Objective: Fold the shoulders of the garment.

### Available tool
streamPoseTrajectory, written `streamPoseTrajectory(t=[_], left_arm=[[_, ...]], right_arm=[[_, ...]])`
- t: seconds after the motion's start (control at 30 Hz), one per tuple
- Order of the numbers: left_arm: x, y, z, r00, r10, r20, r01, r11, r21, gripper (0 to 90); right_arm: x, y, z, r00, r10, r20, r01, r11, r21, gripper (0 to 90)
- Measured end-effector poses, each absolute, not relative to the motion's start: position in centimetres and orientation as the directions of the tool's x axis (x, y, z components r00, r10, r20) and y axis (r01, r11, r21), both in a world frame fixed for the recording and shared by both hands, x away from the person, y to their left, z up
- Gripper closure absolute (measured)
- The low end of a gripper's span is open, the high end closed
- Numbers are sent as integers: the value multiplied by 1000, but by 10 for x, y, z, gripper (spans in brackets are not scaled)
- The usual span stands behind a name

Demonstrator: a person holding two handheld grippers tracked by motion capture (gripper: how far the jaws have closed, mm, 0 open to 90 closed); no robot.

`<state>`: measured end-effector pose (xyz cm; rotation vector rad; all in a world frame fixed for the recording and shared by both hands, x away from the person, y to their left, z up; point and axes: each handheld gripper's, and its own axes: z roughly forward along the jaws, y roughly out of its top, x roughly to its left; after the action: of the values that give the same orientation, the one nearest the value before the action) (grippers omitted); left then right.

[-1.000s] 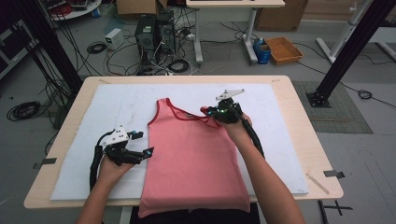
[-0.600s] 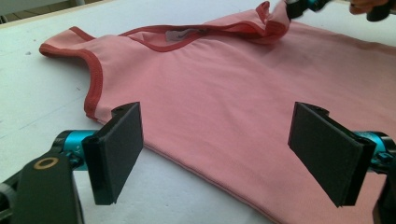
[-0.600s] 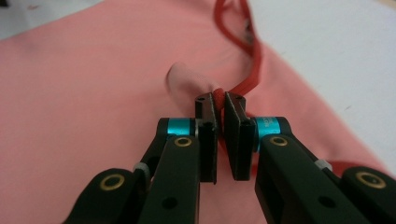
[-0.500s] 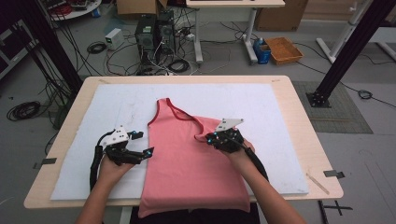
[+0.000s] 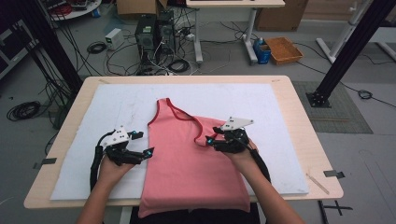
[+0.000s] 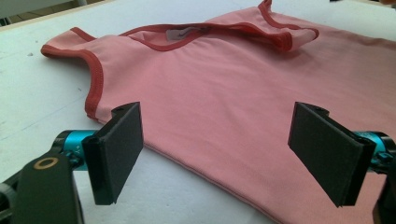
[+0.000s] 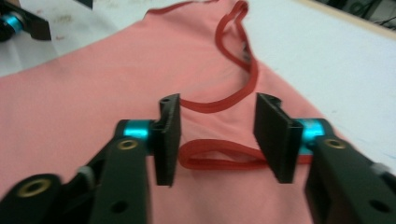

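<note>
A pink tank top (image 5: 187, 158) lies on the counter's white mat (image 5: 280, 112), one strap folded inward. The right gripper (image 5: 215, 141) hovers over that strap, jaws apart; the left gripper (image 5: 142, 149) waits beside the top's edge, jaws wide. The fabric looks light and limp, best pinched at the red hem.

Grey floor (image 5: 224, 56) strewn with cables (image 5: 100, 46), computer tower (image 5: 145, 30), white desk legs (image 5: 250, 32), wicker basket (image 5: 283, 49)

R gripper (image 7: 216, 140) jaws apart over folded strap (image 7: 219, 155).
</note>
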<state>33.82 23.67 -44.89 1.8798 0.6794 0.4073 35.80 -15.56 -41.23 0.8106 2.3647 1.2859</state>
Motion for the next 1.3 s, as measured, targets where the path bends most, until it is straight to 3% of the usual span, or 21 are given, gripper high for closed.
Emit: streamPoseTrajectory(t=[0.1,0.23,0.27,0.3,0.33,0.37,0.5,0.8,1.13,1.23,1.3], left_arm=[[338,237,-449,780,624,-38,273,-286,918,183],[339,238,-449,779,626,-42,275,-281,920,183],[339,238,-449,779,625,-42,275,-281,919,183],[339,238,-449,779,625,-41,275,-282,919,183],[339,238,-449,780,625,-39,274,-285,919,183],[339,238,-449,780,625,-40,274,-284,919,183],[339,238,-449,781,623,-37,272,-287,919,182],[339,237,-449,781,623,-41,276,-285,918,183],[339,237,-449,780,624,-40,276,-286,918,182],[339,237,-449,779,625,-41,277,-285,918,182],[339,238,-449,779,626,-42,276,-282,919,183]], right_arm=[[361,-145,-422,-805,593,-23,329,478,814,491],[363,-138,-432,-816,577,-29,333,511,793,588],[363,-135,-437,-826,563,-42,327,538,777,690],[363,-135,-437,-826,563,-42,327,538,777,690],[362,-134,-441,-836,548,-43,323,552,769,786],[360,-133,-443,-838,543,-52,320,567,759,825],[355,-134,-443,-848,524,-82,293,593,750,869],[340,-149,-431,-852,510,-119,254,602,757,876],[333,-146,-442,-860,485,-158,240,658,714,872],[333,-145,-446,-860,490,-145,253,655,712,833],[333,-146,-444,-859,500,-113,276,637,720,667]])
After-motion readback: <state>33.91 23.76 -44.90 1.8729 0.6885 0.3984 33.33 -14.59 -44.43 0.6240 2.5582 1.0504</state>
